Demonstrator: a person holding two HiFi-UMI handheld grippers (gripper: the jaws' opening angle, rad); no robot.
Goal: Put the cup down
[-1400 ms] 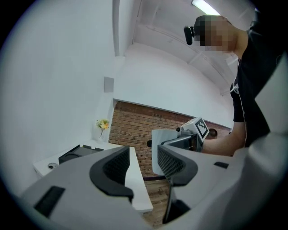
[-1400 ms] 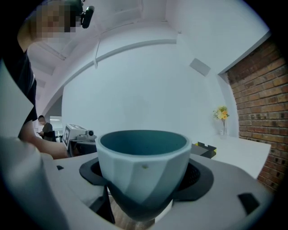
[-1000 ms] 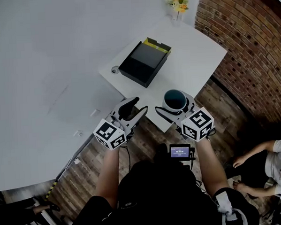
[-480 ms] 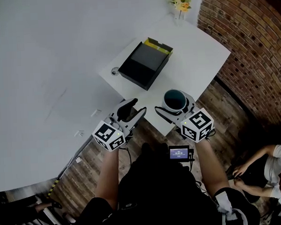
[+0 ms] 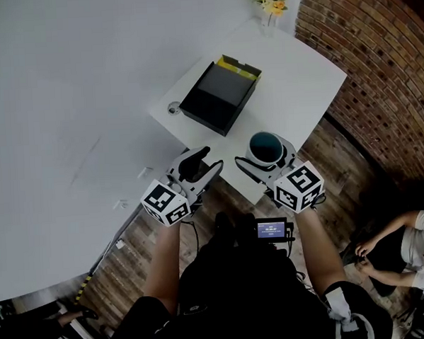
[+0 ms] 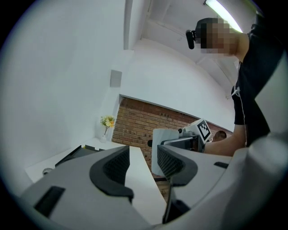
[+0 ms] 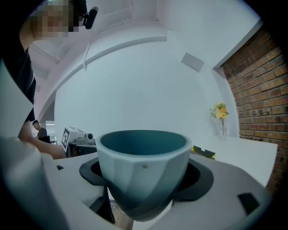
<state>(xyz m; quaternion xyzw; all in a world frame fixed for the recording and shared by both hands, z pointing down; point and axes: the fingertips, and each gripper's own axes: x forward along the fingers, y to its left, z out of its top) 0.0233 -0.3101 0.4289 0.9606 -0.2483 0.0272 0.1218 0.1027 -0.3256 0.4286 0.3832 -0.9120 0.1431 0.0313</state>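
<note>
Holds the teal cup [image 5: 265, 147] upright, pinched in the right gripper [image 5: 266, 159], at the near edge of the white table [image 5: 299, 75], with the left gripper [image 5: 206, 160] spread and empty beside it.

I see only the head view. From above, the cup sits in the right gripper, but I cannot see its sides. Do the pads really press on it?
Observer: Yes. In the right gripper view the cup stands upright with a dark pad against each side. The right gripper is closed on it.
Operator: Does its base rest on something?
Observer: It seems not. The base hangs free, and wooden floor shows under it.
Operator: Does the left gripper carry something?
Observer: No. The left gripper view shows the left gripper with its jaws apart and only the white table beyond them.
</note>
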